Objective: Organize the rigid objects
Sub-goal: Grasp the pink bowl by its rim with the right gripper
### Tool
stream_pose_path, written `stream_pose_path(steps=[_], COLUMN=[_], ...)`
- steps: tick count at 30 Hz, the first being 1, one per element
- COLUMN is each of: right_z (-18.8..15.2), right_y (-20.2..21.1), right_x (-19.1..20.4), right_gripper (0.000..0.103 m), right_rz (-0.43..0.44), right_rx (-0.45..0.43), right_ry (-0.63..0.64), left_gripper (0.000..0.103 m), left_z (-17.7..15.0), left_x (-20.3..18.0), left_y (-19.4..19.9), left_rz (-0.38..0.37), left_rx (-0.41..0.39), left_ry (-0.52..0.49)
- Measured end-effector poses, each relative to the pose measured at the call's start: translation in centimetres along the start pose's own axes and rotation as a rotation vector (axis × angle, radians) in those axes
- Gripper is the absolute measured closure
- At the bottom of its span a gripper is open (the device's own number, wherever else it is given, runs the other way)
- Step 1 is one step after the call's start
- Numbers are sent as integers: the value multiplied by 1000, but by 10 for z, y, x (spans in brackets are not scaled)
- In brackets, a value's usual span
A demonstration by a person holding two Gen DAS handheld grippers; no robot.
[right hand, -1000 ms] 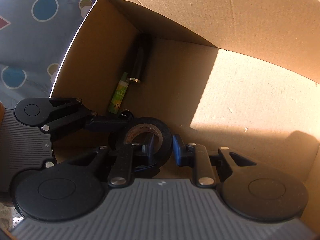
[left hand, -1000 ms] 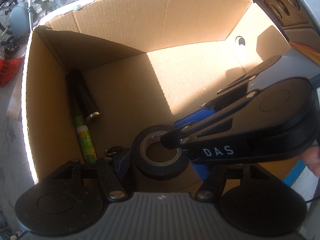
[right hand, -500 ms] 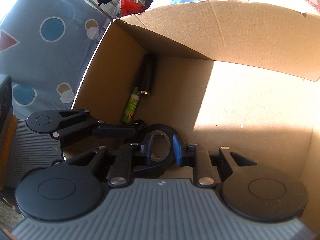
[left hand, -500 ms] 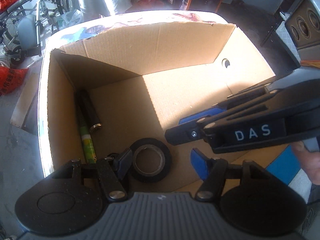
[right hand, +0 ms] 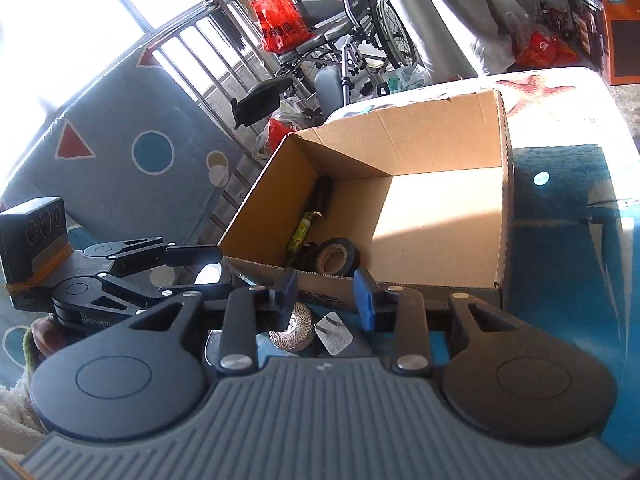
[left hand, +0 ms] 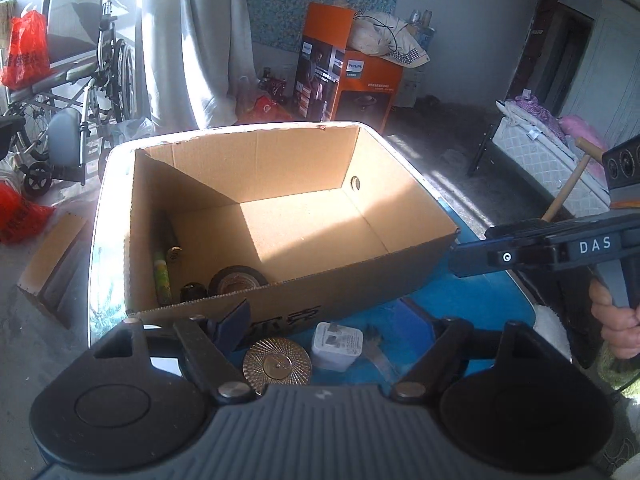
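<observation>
An open cardboard box (left hand: pixel 360 276) (right hand: pixel 440 144) stands on the blue table. Inside it lie a black tape roll (left hand: pixel 236 280) (right hand: pixel 336 257), a green tube (left hand: pixel 161 276) (right hand: pixel 301 232) and a black cylinder (left hand: pixel 166 232) (right hand: pixel 323 196) along the left wall. My left gripper (left hand: pixel 332 324) is open and empty, above the table in front of the box. My right gripper (right hand: pixel 325 300) is open and empty, also in front of the box; it shows at the right of the left wrist view (left hand: pixel 520 248). A round metal disc (left hand: pixel 277 368) (right hand: pixel 290 326) and a white charger plug (left hand: pixel 337 344) (right hand: pixel 333 334) lie on the table under the grippers.
The table has a blue patterned cover (right hand: pixel 560 240). A wheelchair (left hand: pixel 72 92), red bags (left hand: pixel 24 56), an orange Philips carton (left hand: pixel 352 76) and a bed (left hand: pixel 552 168) stand around the room. A patterned mat (right hand: pixel 132 152) leans behind the left gripper.
Both grippers have lifted up and back out of the box. The right gripper let go of the tape roll, which now lies on the box floor.
</observation>
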State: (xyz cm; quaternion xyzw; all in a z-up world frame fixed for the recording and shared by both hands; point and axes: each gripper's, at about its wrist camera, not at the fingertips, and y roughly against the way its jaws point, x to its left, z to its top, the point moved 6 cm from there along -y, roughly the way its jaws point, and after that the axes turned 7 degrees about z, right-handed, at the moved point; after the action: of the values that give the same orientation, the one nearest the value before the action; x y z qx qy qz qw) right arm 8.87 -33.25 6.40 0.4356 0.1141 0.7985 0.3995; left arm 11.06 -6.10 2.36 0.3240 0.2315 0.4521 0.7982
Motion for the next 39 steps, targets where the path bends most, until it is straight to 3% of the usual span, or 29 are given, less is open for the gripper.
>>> stream_pose_path(steps=[4, 7, 13, 18, 24, 26, 29, 39], right_z=[-61, -101, -136, -140, -144, -145, -145, -143], right_y=[-2, -16, -59, -83, -100, -103, -105, -85], right_x=[-5, -5, -1, -1, -6, -8, -12, -27], right_gripper=[70, 70, 69, 69, 70, 74, 83, 85], right_rz=[-21, -36, -93, -126, -146, -141, -139, -191], right_rx=[8, 37, 80, 117, 148, 151, 148, 99], right_ry=[-20, -30, 3, 37, 46, 39, 28, -6], left_gripper=[20, 20, 19, 18, 31, 31, 31, 31], left_z=[-41, -63, -92, -105, -110, -108, -108, -99], left_x=[-17, -27, -35, -37, -43, -45, -53, -70], left_y=[-13, -24, -45, -63, -71, -72, -74, -85], left_rz=[-3, 37, 74, 70, 93, 95, 92, 70], left_rx=[25, 55, 119, 172, 151, 139, 131, 116], left_ry=[-12, -52, -120, -124, -149, -157, -171, -234])
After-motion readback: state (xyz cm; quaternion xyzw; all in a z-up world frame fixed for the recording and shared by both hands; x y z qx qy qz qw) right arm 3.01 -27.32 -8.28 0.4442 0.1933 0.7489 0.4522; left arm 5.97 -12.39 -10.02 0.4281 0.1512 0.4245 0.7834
